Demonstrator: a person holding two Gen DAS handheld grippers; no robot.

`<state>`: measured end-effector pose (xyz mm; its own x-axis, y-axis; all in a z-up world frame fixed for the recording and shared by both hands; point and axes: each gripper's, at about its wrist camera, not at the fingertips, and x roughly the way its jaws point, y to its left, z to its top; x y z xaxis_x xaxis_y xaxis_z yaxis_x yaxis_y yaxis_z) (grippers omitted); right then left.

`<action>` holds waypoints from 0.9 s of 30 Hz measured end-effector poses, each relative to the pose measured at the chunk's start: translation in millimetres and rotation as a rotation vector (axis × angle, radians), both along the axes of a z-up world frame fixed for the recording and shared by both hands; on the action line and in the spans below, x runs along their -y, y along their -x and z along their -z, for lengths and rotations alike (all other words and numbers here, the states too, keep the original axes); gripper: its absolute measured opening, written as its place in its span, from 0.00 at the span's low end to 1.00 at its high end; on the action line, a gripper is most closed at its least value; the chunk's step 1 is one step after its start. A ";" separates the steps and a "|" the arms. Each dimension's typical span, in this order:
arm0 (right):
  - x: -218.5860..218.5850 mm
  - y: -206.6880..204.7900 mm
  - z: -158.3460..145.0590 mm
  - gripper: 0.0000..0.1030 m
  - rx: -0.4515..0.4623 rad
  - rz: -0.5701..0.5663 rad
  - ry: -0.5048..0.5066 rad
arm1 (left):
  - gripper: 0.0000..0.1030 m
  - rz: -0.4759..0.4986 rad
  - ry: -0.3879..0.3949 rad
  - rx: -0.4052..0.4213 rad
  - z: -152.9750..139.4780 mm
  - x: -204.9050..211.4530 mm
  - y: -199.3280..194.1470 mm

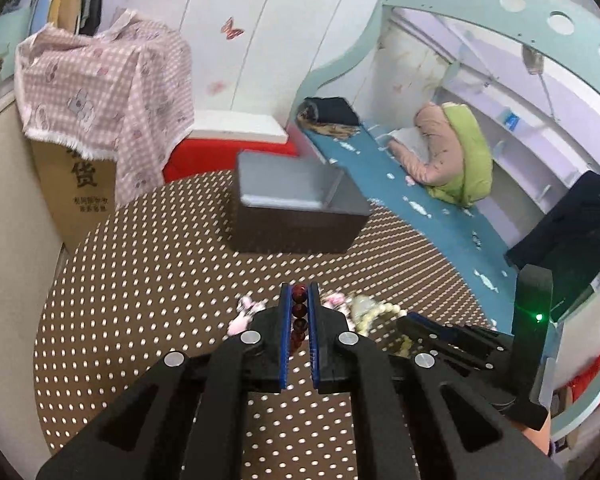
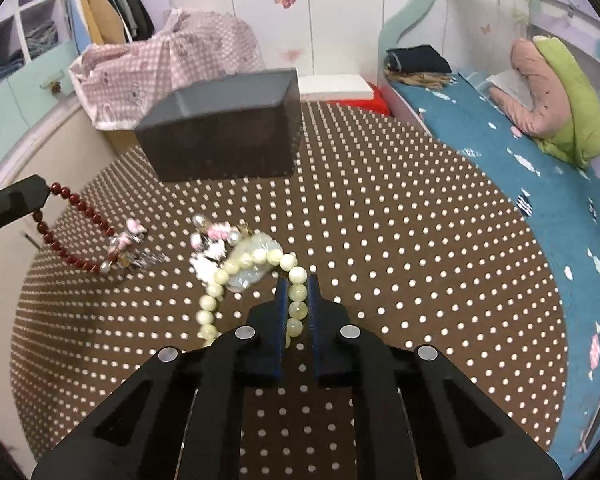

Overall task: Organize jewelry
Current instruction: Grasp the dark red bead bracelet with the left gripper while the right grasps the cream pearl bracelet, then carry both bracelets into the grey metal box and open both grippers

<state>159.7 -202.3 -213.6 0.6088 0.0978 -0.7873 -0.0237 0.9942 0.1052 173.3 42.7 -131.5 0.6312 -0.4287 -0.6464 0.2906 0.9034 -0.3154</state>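
My left gripper [image 1: 300, 292] is shut on a dark red bead bracelet [image 1: 299, 311], whose beads line up between the blue pads. In the right wrist view that red bracelet [image 2: 66, 254] hangs from the left gripper [image 2: 40, 194] above the table's left side, its lower end near a pink clip [image 2: 128, 238]. My right gripper [image 2: 298, 284] is shut on a pale green bead bracelet [image 2: 222, 277] that loops back onto the table. An open grey box [image 1: 296, 216] stands at the far side of the table, beyond both grippers.
A brown cloth with white dots [image 2: 380, 240] covers the round table. More pink-and-white trinkets and a pale pendant [image 2: 248, 268] lie by the pale bracelet. A cardboard box under a pink checked cloth [image 1: 100, 80] stands to the left, a blue bed [image 2: 500, 140] to the right.
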 end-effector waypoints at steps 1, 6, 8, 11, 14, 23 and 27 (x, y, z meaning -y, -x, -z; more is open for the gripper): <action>1.0 2.3 -6.2 0.10 0.016 -0.006 -0.005 | 0.06 0.008 0.006 0.006 -4.2 0.5 0.8; 5.7 5.8 -33.9 0.10 0.069 -0.031 -0.042 | 0.06 0.040 0.034 0.048 -28.7 2.0 -0.4; 6.6 3.5 -47.5 0.10 0.099 -0.041 -0.048 | 0.06 0.055 0.041 0.061 -38.4 4.6 -5.7; 5.8 -5.9 -69.2 0.10 0.144 -0.053 -0.053 | 0.06 0.058 0.024 0.091 -51.5 10.2 -18.3; 3.3 -24.0 -89.6 0.10 0.195 -0.065 -0.058 | 0.06 0.057 0.009 0.097 -60.0 16.1 -38.0; -11.5 -101.0 -107.6 0.10 0.251 -0.064 -0.066 | 0.06 0.034 -0.061 0.048 -46.2 32.0 -111.2; -21.0 -130.1 -93.2 0.10 0.217 -0.069 -0.050 | 0.06 0.027 -0.090 0.005 -24.7 37.2 -135.8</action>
<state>289.8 -181.3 -120.5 0.7540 0.1804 -0.6316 -0.1187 0.9831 0.1390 309.1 5.5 -106.8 0.6234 -0.3859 -0.6801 0.3170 0.9198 -0.2313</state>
